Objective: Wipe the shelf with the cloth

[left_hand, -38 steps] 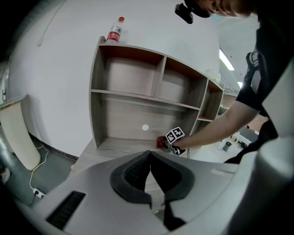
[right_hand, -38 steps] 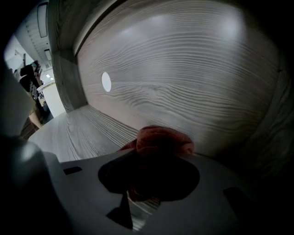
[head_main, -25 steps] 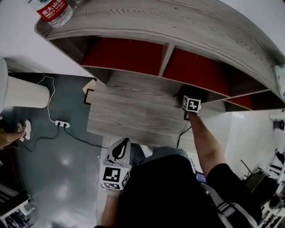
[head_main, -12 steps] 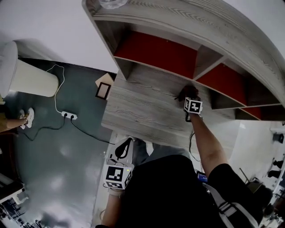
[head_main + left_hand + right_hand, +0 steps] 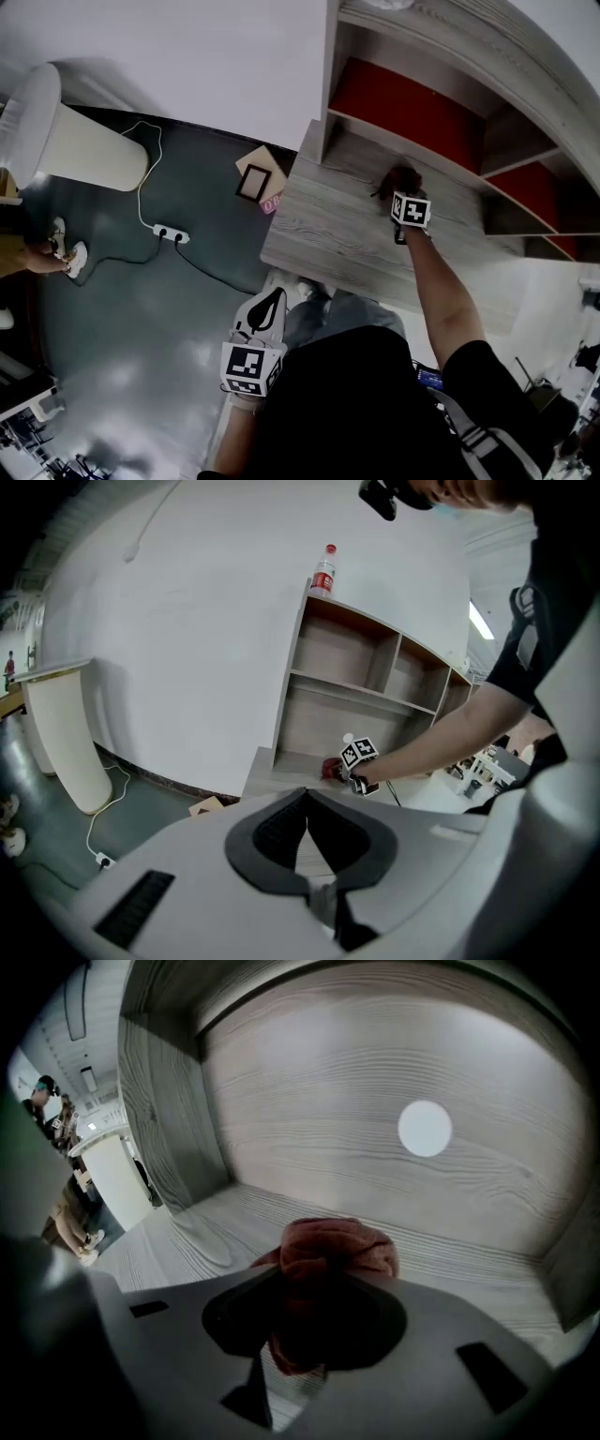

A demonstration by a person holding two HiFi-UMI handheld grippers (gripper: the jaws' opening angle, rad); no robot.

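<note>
The right arm [image 5: 441,291] is stretched into the shelf [image 5: 319,234]. The bunched cloth [image 5: 328,1251], pointing at the back panel [image 5: 356,1091], is clamped by the right gripper [image 5: 323,1283]. At lower left, the left gripper [image 5: 307,803] is closed on nothing.

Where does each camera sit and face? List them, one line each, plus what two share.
Head view: on the head, looking down at the shelf; left gripper, right gripper, torso show.
Left gripper view: behind shut, empty jaws, facing the shelf from outside; right arm shows.
Right gripper view: in the bottom compartment, facing its back panel; jaws grip the cloth.
Shared: all show the cloth.
</note>
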